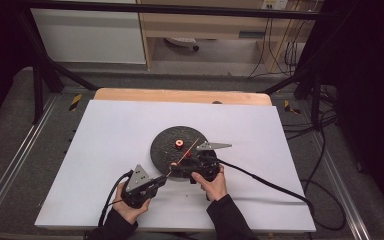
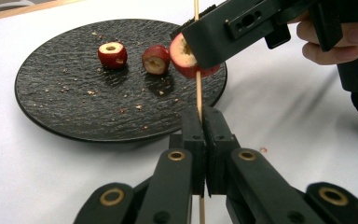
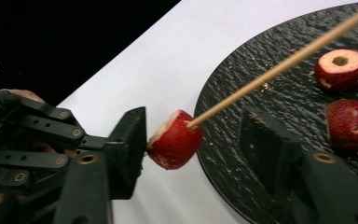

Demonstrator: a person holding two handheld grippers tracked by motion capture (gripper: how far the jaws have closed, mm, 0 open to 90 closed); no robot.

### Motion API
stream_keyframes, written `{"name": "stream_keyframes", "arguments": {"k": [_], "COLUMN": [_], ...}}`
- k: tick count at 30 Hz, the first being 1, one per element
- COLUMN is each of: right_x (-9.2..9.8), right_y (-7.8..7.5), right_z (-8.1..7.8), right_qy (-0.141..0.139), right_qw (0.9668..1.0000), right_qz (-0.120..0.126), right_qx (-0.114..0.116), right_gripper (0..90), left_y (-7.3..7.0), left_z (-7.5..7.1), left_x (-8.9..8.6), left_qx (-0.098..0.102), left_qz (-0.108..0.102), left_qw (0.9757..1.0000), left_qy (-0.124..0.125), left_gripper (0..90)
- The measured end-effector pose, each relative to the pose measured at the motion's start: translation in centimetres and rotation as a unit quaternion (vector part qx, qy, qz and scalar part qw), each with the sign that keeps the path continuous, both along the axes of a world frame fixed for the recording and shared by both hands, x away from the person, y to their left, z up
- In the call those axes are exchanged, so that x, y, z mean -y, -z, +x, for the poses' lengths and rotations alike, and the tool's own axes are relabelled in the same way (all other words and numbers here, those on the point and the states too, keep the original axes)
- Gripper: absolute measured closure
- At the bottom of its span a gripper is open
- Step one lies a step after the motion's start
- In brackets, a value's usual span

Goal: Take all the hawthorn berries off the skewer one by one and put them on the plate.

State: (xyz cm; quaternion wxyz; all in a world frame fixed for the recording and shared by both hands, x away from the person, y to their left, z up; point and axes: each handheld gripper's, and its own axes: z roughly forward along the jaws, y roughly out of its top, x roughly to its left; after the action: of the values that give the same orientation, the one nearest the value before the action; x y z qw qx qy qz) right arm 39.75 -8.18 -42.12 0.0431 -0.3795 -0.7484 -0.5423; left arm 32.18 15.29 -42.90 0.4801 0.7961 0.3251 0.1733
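Left gripper (image 2: 200, 122) is clamping the skewer (image 2: 198, 91) hard, jaws fully together on the stick, low on the counter (image 1: 110, 145) just off the plate (image 2: 51, 93) edge. Skewer is angling up over the plate.

Right gripper (image 3: 193, 140) is sitting partly open around the skewered fruit (image 3: 175, 145). One pad is touching or nearly touching the fruit's side, the other is standing clear with a visible gap. So it is bracketing the piece, not gripping it. That fruit is hanging on the skewer above the plate rim, near the left gripper end.

Risks, in my read:
- Jaws are closing off-centre, so one pad is landing first. That is likely pushing the fruit sideways and bending the thin stick, or levering it in the left grip.
- The piece is soft and cored. Too much squeeze is likely splitting it off the skewer.
- Sliding it further down is bringing the right jaws close to the left ones; a collision looks possible.
- If the piece drops it may land off the plate, since it is hanging at the rim.

Count:
- grippers: two
- skewers: one
- fruit pieces: three, one on the stick, two loose on the plate (image 2: 112, 54) (image 2: 155, 59)
- plates: one
- crumbs scattered on the plate, not countable
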Motion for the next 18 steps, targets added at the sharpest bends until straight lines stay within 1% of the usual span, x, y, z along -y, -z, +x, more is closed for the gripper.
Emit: {"name": "stream_keyframes", "arguments": {"k": [4,10,14,18], "right_x": [-0.04,-0.13,-0.07,0.08], "right_y": [0.06,0.18,0.07,-0.23], "right_z": [-0.03,-0.02,0.01,0.09], "right_qy": [-0.006,-0.014,-0.015,-0.008], "right_qw": [0.9999,0.9996,0.9995,0.9997], "right_qz": [0.006,0.012,0.015,0.017], "right_qx": [-0.009,-0.023,-0.024,-0.018], "right_gripper": [53.7,61.8,63.4,63.7], "left_y": [0.01,0.07,0.01,-0.06], "left_z": [-0.01,-0.01,-0.06,-0.07], "left_x": [0.02,0.09,0.07,-0.02], "left_qx": [0.001,0.001,0.002,0.003], "left_qz": [0.0,0.002,0.0,-0.002], "left_qw": [1.0,1.0,1.0,1.0], "left_qy": [0.0,0.0,0.001,0.0], "left_gripper": [88.0,88.0,88.0,88.1]}}
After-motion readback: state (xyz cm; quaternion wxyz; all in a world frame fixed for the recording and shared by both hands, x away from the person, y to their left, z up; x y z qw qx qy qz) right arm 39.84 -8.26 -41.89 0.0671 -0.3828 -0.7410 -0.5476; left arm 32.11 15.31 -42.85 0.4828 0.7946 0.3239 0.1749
